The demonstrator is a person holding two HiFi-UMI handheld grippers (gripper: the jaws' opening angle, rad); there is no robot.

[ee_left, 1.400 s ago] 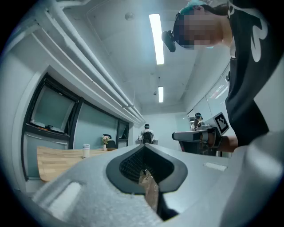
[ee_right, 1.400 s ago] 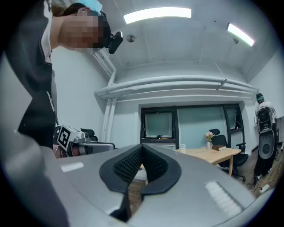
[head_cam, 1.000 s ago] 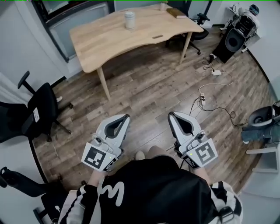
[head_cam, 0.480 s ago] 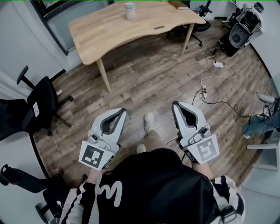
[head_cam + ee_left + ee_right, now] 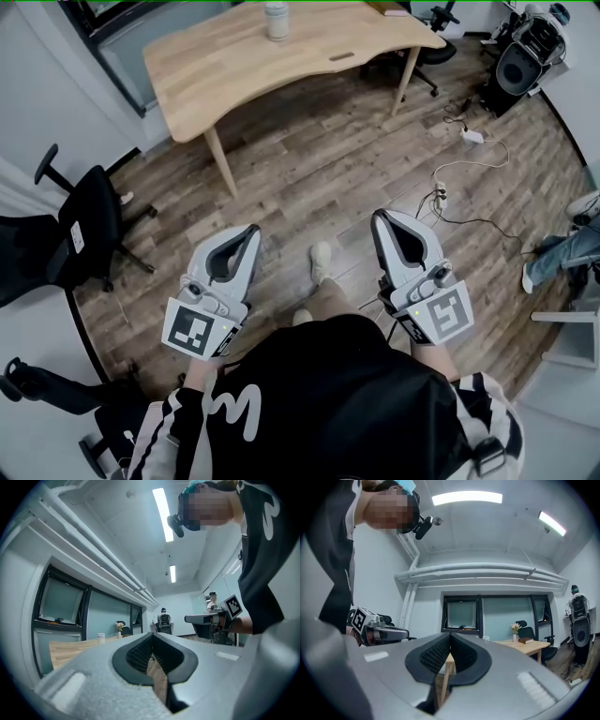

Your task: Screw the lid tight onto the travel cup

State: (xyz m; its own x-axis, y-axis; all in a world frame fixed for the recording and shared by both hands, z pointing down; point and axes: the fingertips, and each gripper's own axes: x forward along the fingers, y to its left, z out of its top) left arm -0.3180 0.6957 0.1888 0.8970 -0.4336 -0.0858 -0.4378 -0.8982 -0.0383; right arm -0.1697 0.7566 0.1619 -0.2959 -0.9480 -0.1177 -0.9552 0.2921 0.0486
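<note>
Nearest to me, both my tools are empty. The left gripper (image 5: 249,229) has its jaws pressed together on nothing, and the right gripper (image 5: 379,216) is the same, its pads meeting with only the room showing past them. They hang about level in front of my waist, the left at seven o'clock and the right at five o'clock in the head view, both pointing toward twelve. Beyond their tips runs the wood floor (image 5: 309,178), with a black office chair (image 5: 94,220) off at nine o'clock and loose cables (image 5: 450,202) at three. Farther on stands the wooden table (image 5: 234,80). Toward its far side, at twelve o'clock and well apart from both pairs of jaws, the travel cup (image 5: 276,19) stands upright. It is too small from here to tell how its lid sits. I judge it to be a stiff, smooth-walled cylinder, probably light and a bit slippery, and tall enough to tip if pushed high up. I would clamp one pair of jaws across the body low down to steady it, then set the other pair across the lid's rim to turn it.
</note>
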